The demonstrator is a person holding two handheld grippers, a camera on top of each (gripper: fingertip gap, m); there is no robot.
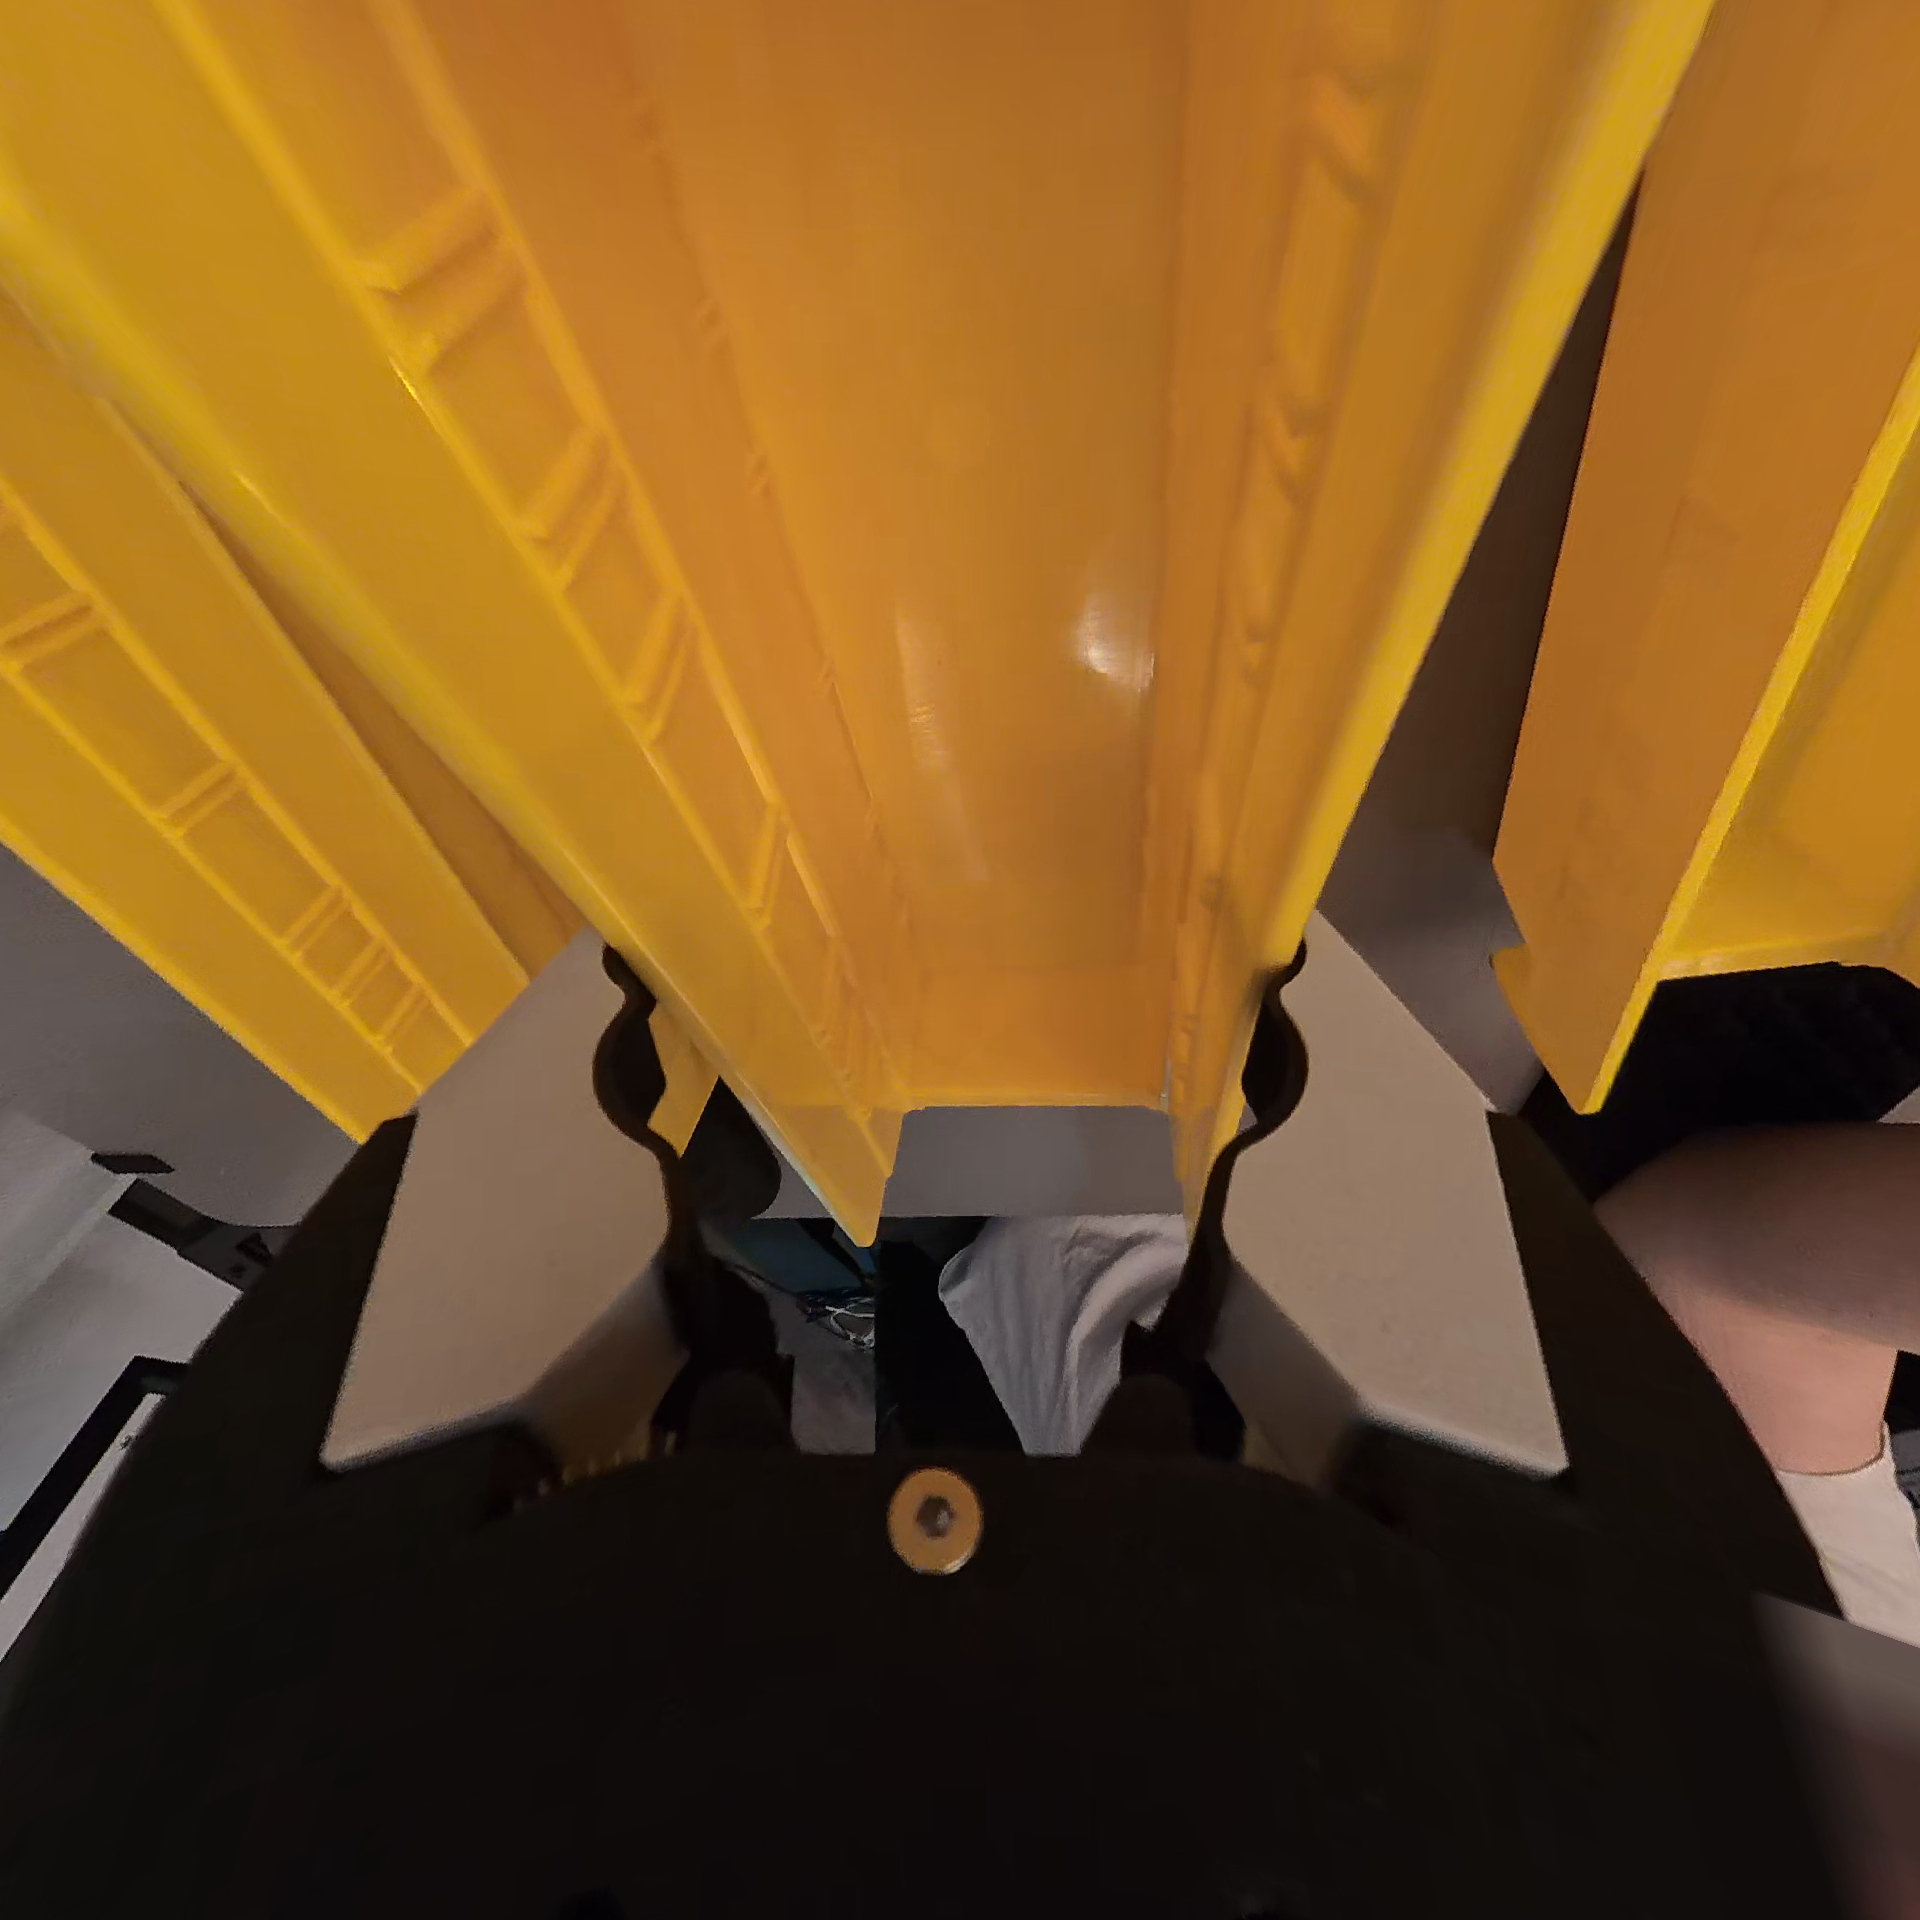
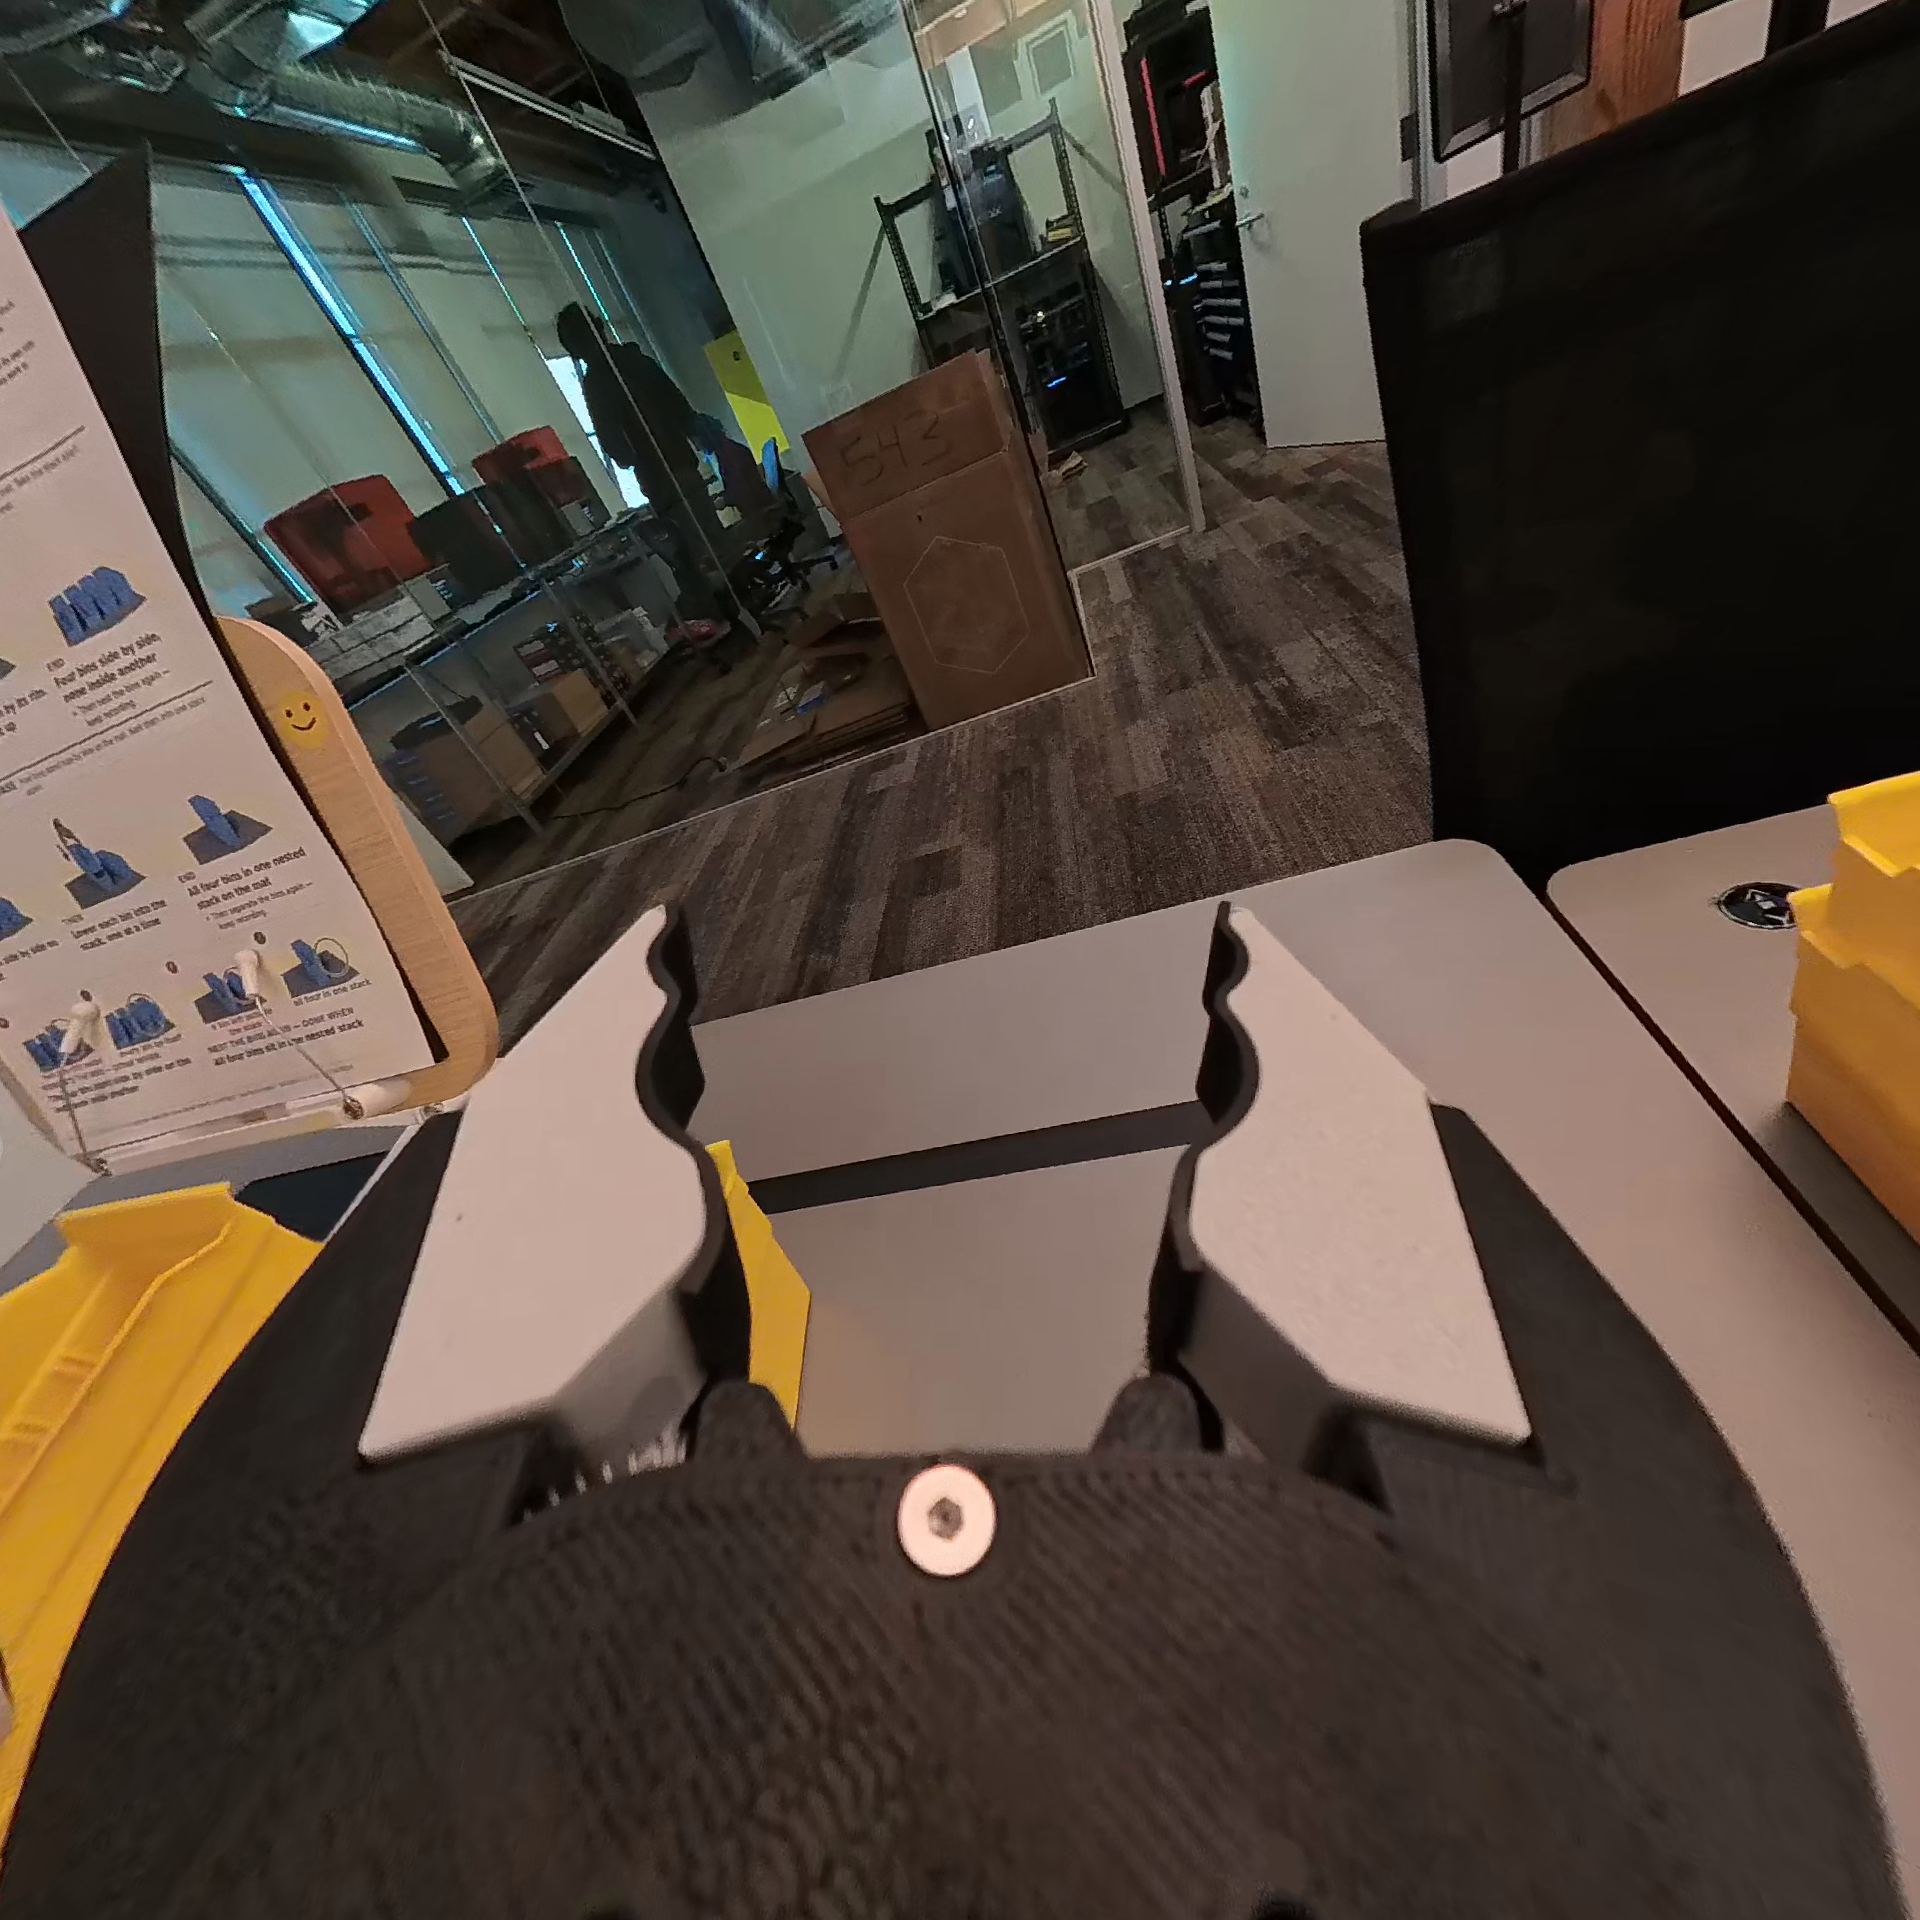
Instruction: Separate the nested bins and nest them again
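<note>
Yellow ribbed bins (image 1: 987,520) side by side, one gripped across its width.

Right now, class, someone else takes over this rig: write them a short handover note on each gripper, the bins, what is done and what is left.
Left gripper: its pads press both sides of one yellow bin, grasped across its width.
Right gripper: open, nothing between its fingers, over the grey table.
Other yellow bins flank the held one at left and right; a further stack sits on the neighbouring table.
Done: bins look separated. Left: nesting them again; which stage this is cannot be told.
</note>
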